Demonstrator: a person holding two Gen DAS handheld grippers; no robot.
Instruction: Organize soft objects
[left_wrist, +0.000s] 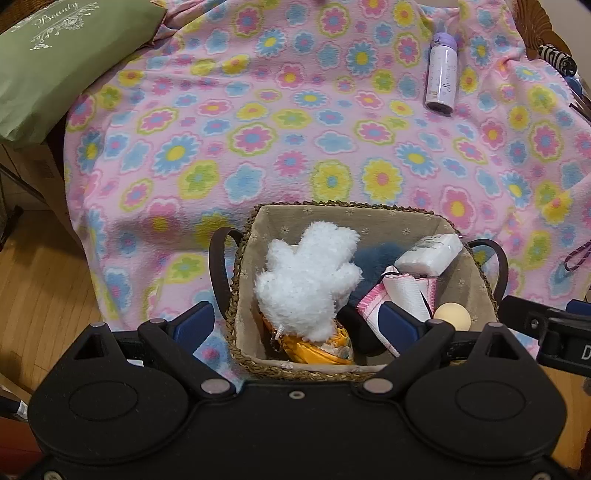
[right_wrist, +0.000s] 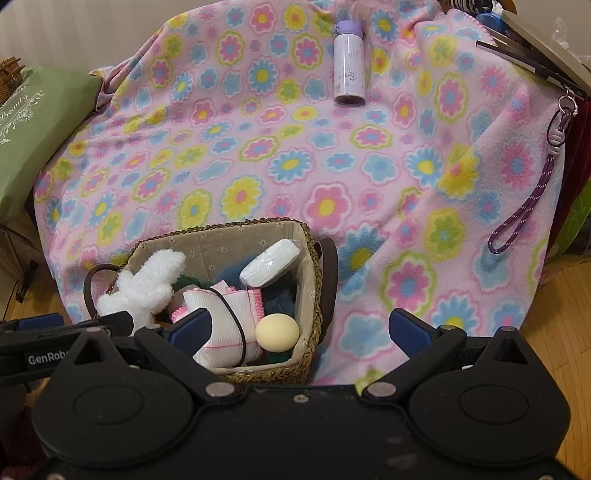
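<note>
Both the left hand-held gripper (left_wrist: 297, 325) and right hand-held gripper (right_wrist: 301, 328) stand wide open, holding nothing, over the woven basket (left_wrist: 476, 280) at six o'clock on the flowered blanket (left_wrist: 258, 140), a white plush (left_wrist: 306, 280) inside.

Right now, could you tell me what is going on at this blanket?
Both hand-held grippers hover open and empty over a woven basket on the flowered blanket. The basket holds a white fluffy toy, a pink-edged cloth and a pale ball. A purple bottle lies on the blanket.
</note>
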